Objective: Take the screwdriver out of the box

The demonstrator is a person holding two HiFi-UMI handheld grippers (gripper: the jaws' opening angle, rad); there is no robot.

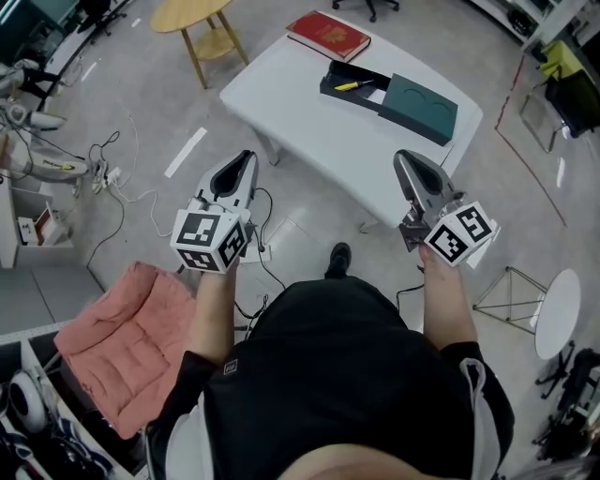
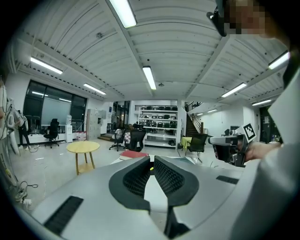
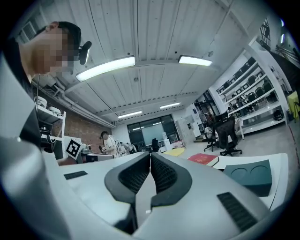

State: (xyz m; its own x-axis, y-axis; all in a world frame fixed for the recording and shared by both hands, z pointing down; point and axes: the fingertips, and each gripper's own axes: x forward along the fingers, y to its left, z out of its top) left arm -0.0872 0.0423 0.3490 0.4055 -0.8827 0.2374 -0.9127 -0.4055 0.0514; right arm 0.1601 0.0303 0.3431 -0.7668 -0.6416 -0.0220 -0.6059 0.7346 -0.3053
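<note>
A yellow-handled screwdriver lies in an open dark box on the white table. The box's dark green lid rests beside it to the right. Both grippers are held over the floor, short of the table's near edge and pointing toward it. My left gripper is shut with nothing in it; a yellow speck shows past its tips. My right gripper is also shut and holds nothing. The right gripper view shows the lid at the lower right.
A red book lies at the table's far end. A round wooden stool stands left of the table. Cables run across the floor at left, and a pink cushion lies at lower left. Shelves and office chairs stand far back.
</note>
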